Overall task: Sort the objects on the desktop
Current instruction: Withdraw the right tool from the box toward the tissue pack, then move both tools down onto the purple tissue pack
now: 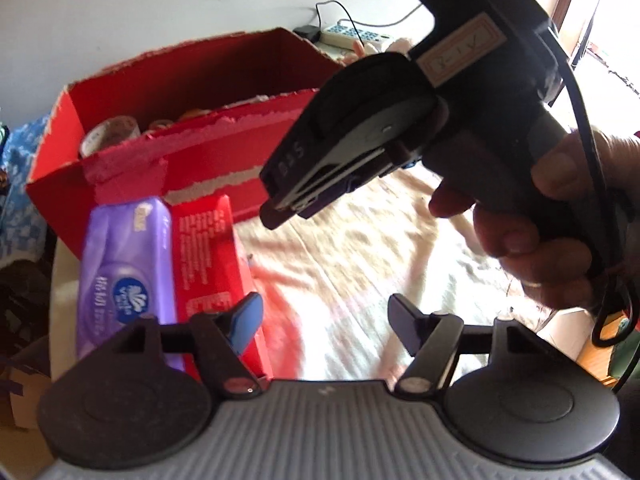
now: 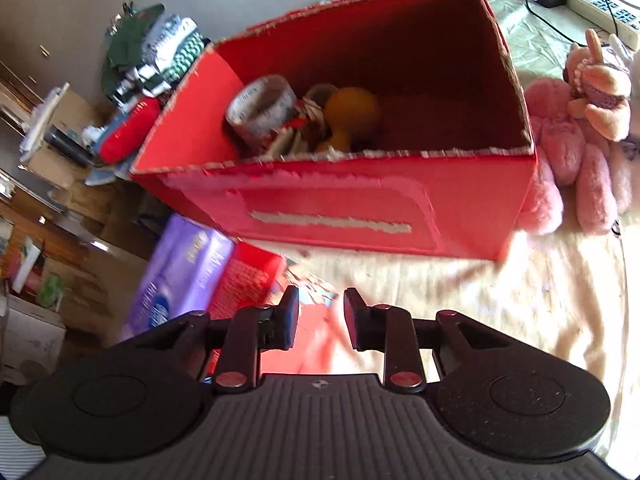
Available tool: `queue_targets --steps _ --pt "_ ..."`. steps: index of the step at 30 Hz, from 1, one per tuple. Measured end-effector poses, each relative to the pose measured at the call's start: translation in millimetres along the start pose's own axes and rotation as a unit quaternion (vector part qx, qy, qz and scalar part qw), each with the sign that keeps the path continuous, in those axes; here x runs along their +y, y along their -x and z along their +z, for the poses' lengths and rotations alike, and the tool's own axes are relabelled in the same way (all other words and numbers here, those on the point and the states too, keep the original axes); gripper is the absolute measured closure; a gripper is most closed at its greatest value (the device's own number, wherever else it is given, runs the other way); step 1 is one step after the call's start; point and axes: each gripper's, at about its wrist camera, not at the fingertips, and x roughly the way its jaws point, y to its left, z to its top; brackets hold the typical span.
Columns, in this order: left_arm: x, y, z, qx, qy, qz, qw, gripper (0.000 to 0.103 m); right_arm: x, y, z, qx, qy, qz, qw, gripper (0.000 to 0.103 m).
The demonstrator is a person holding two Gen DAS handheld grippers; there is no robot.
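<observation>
A red cardboard box (image 2: pixel 360 204) stands open on the cloth-covered table and holds a tape roll (image 2: pixel 260 108), a yellow toy (image 2: pixel 352 114) and other small items. It also shows in the left wrist view (image 1: pixel 208 152). A purple tissue pack (image 1: pixel 124 280) and a red packet (image 1: pixel 208 256) lie side by side in front of the box; both also show in the right wrist view, the pack (image 2: pixel 180 276) left of the packet (image 2: pixel 248 276). My left gripper (image 1: pixel 324 324) is open and empty above the cloth. My right gripper (image 2: pixel 321 316) is open and empty, narrower, near the red packet.
Pink plush toys (image 2: pixel 576 140) lie right of the box. A power strip (image 2: pixel 604 4) with cables lies at the back. Piled clothes and clutter (image 2: pixel 152 60) sit left of the box. The right gripper's body, held by a hand (image 1: pixel 532 232), fills the left view's upper right.
</observation>
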Motion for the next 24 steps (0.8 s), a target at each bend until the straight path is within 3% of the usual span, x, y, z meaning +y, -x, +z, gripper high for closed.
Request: queue_targets --steps 1,8,12,19,24 --pt "2 5 -1 -0.005 0.002 0.003 1.0 0.024 2 0 2 -0.005 0.003 0.004 1.0 0.075" --pt "7 12 -10 0.003 0.033 0.011 0.9994 0.024 24 -27 21 -0.001 0.018 0.02 1.0 0.074" --pt "9 13 -18 0.005 0.041 0.028 0.9987 0.022 24 -38 26 0.002 0.016 0.038 0.999 0.069" --pt "18 12 -21 -0.008 0.068 0.016 0.9975 0.014 9 -25 17 0.013 0.024 0.045 0.999 0.067" --pt "7 6 -20 -0.012 0.048 0.007 0.9987 0.006 0 -13 9 0.0 0.024 0.024 0.999 0.059"
